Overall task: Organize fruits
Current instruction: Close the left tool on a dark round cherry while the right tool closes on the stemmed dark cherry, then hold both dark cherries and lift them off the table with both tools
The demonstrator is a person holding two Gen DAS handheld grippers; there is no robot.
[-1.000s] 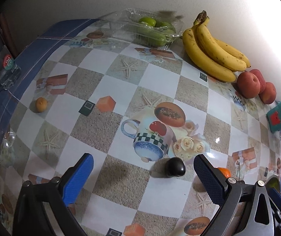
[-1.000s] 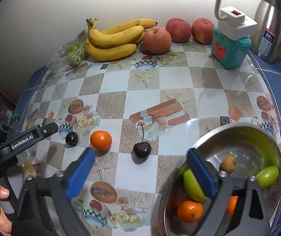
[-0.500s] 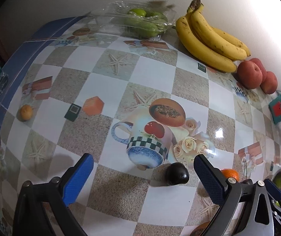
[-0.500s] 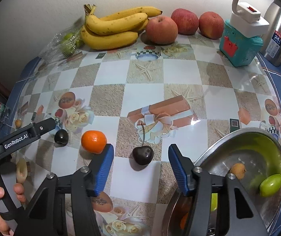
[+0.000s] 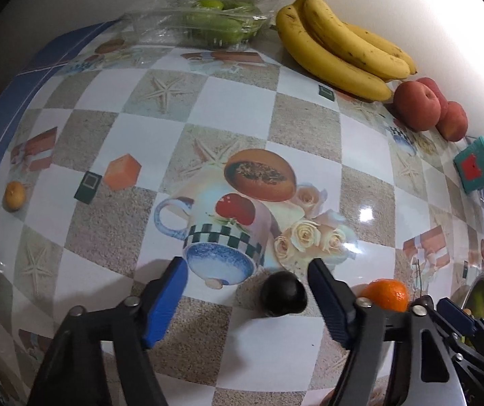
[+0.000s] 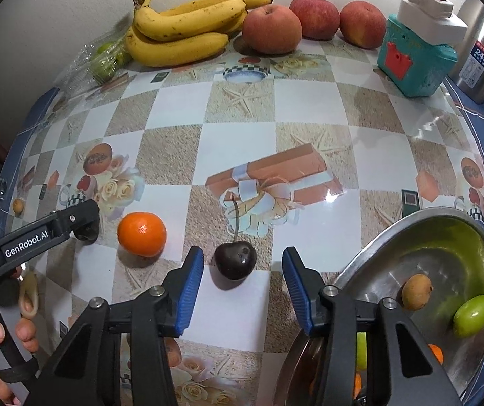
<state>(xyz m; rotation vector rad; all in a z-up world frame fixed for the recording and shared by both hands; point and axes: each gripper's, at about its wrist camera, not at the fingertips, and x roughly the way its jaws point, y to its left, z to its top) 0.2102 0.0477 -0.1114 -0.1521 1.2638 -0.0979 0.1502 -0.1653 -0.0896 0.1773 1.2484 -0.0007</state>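
My left gripper (image 5: pixel 247 272) is open, its jaws on either side of a small dark fruit (image 5: pixel 282 293) that lies near the right jaw on the table. An orange (image 5: pixel 386 293) lies just right of it. My right gripper (image 6: pixel 242 264) is open around a dark cherry with a stem (image 6: pixel 236 258). The orange (image 6: pixel 142 234) lies to its left, and the left gripper's finger (image 6: pixel 79 216) hides part of the other dark fruit (image 6: pixel 88 231). A steel bowl (image 6: pixel 377 253) at the right holds a green fruit (image 6: pixel 474 315), a brown fruit (image 6: pixel 417 291) and oranges.
Bananas (image 6: pixel 188 27), three red apples (image 6: pixel 271 29) and a clear box of green fruit (image 5: pixel 208 20) line the back wall. A teal box (image 6: pixel 414 57) and a steel kettle (image 6: pixel 482 50) stand back right. A small yellow fruit (image 5: pixel 14 196) lies at the left edge.
Both grippers have moved forward and down and narrowed. Each dark fruit now sits between a gripper's jaws instead of ahead of them.
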